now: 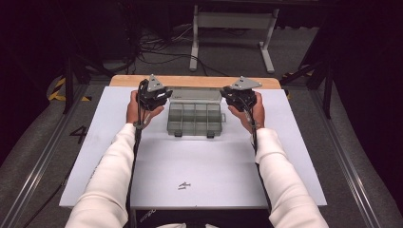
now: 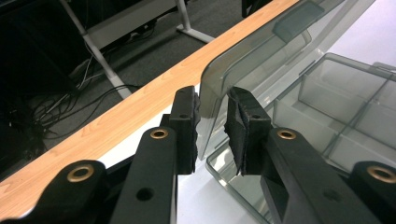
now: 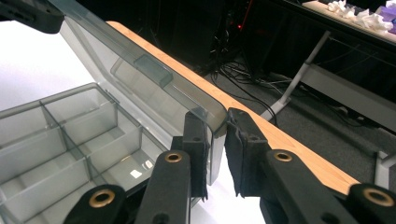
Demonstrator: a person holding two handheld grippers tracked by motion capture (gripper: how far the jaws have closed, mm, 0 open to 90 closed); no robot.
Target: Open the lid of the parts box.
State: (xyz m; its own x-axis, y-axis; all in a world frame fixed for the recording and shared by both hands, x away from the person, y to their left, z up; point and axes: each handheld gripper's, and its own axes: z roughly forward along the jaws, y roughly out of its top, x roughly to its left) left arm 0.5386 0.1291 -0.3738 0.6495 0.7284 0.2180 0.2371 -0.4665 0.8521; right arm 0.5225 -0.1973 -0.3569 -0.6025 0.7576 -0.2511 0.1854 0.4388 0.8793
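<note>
Screws (image 1: pixel 184 185) lie low in the frame on the counter (image 1: pixel 199 166). At mid-frame, we judge the lid (image 1: pixel 195 95) of the organizer box (image 1: pixel 195 119) half swung: left claw (image 1: pixel 164 96) and right claw (image 1: pixel 227 96) each clamp a lid corner. Beyond, the counter's edge sits close.

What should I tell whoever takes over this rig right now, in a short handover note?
Left gripper: jaws around the lid's left corner, small gap showing, grip not certain.
Right gripper: jaws around the lid's right corner, the same.
Organizer box: far middle of the white mat, near the wooden table edge; compartments look empty.
Done: lid raised, standing open.
Left: judging by the hold, probably swing the lid shut or fully back. Small screws lie near the mat's front edge, untouched.
</note>
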